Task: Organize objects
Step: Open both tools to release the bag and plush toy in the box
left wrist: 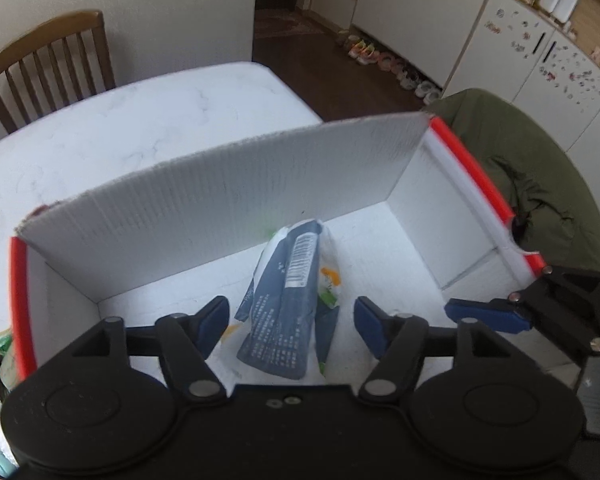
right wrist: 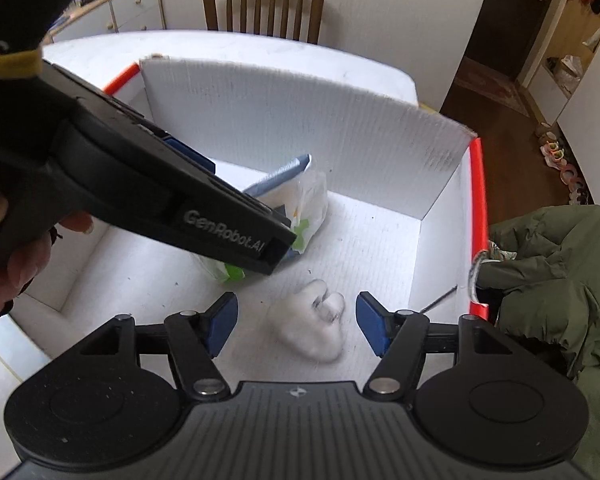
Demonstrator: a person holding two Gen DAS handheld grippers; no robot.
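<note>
Big white cardboard box with red edges (left wrist: 468, 164) on white marble worktop (left wrist: 140, 120), grey and white plastic packet (left wrist: 288, 300) inside, fluffy white soft thing (right wrist: 312, 328) beside it, left gripper (left wrist: 290, 326) fingers wide apart, holding nothing, right gripper (right wrist: 296, 322) fingers wide apart, holding nothing.

The box (left wrist: 228, 184) is ribbed, matt white corrugated plastic; the packet (left wrist: 288, 300) inside is glossy film; the chair (left wrist: 48, 64) is varnished wood.
</note>
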